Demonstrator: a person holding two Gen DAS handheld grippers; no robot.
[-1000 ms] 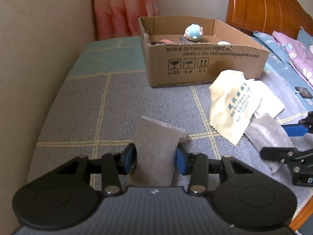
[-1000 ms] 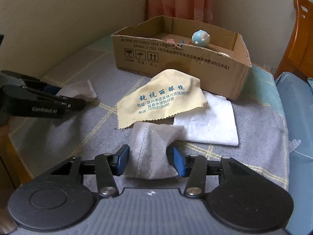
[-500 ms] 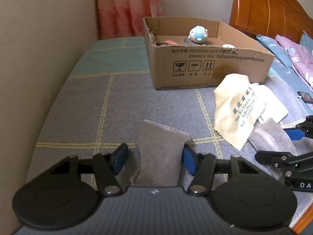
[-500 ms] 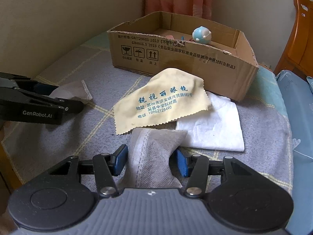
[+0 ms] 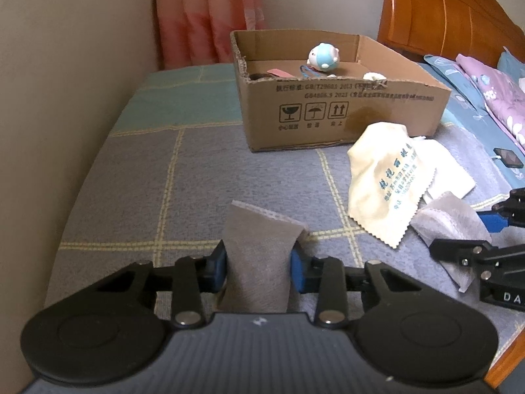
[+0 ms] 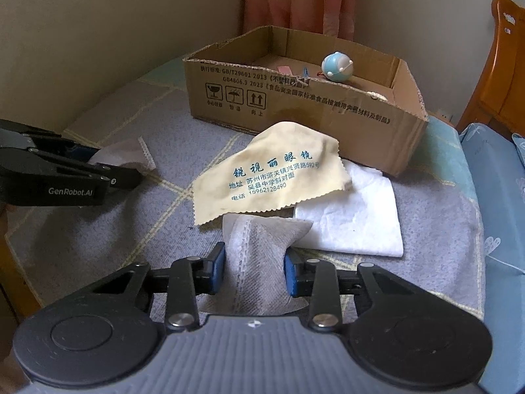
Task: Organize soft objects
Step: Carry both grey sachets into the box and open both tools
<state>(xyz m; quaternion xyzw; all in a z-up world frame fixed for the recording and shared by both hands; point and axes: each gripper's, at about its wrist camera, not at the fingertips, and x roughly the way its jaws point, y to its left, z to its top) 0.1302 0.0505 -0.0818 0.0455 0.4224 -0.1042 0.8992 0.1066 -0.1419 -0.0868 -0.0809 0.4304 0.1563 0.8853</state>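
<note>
In the left wrist view my left gripper (image 5: 258, 271) is shut on a grey fabric pouch (image 5: 259, 249), its far end raised off the bed. In the right wrist view my right gripper (image 6: 253, 271) is shut on a second grey-white pouch (image 6: 259, 256) that lies on the blanket. A yellow lens cloth (image 6: 272, 177) with blue print lies just beyond it, over a white cloth (image 6: 357, 220). An open cardboard box (image 6: 295, 108) stands further back and holds a round blue-and-white plush toy (image 6: 337, 67). The left gripper shows at the left in the right wrist view (image 6: 65, 177).
A grey checked blanket (image 5: 183, 177) covers the bed. A wall runs along the left, a pink curtain (image 5: 210, 13) hangs behind the box, and a wooden headboard (image 5: 443, 16) stands at the right. A blue quilt (image 6: 495, 197) and a phone (image 5: 508, 158) lie on the right.
Both grippers opened around their pouches half a second ago and have closed on them again. The left wrist view has shifted slightly and its pouch stands higher.
</note>
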